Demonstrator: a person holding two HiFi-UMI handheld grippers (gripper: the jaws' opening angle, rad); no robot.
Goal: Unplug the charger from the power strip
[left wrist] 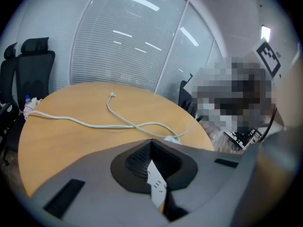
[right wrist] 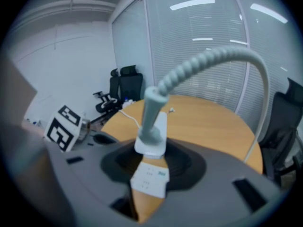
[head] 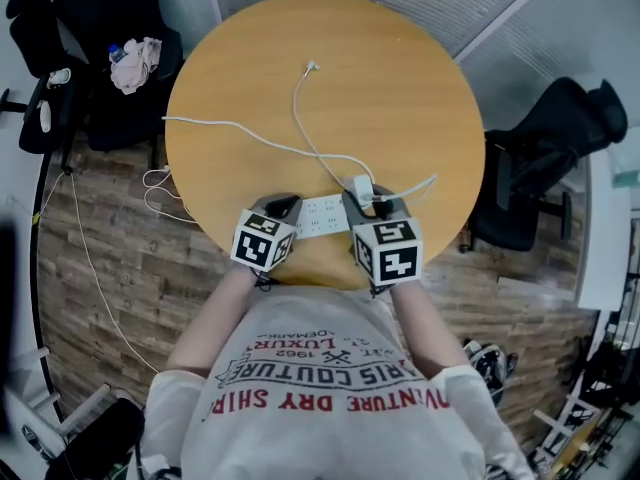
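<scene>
A white power strip (head: 325, 214) lies near the front edge of the round wooden table (head: 400, 78). My left gripper (head: 283, 208) is shut on the strip's left end, and only a white sliver of the power strip (left wrist: 156, 182) shows between its pads. My right gripper (head: 374, 206) is shut on the white charger (head: 362, 187) at the strip's right end. The charger (right wrist: 153, 135) has a thick ribbed cord (right wrist: 213, 58) arching up and to the right. Below it the power strip (right wrist: 150, 178) shows, with a wedge of table between them. A thin white cable (head: 300, 108) runs across the table.
A long white cord (head: 225, 130) crosses the table and drops off its left edge to the wooden floor (head: 120, 288). Black office chairs stand at the right (head: 545, 153) and the far left (head: 95, 58). A glass wall with blinds (left wrist: 128, 41) is behind the table.
</scene>
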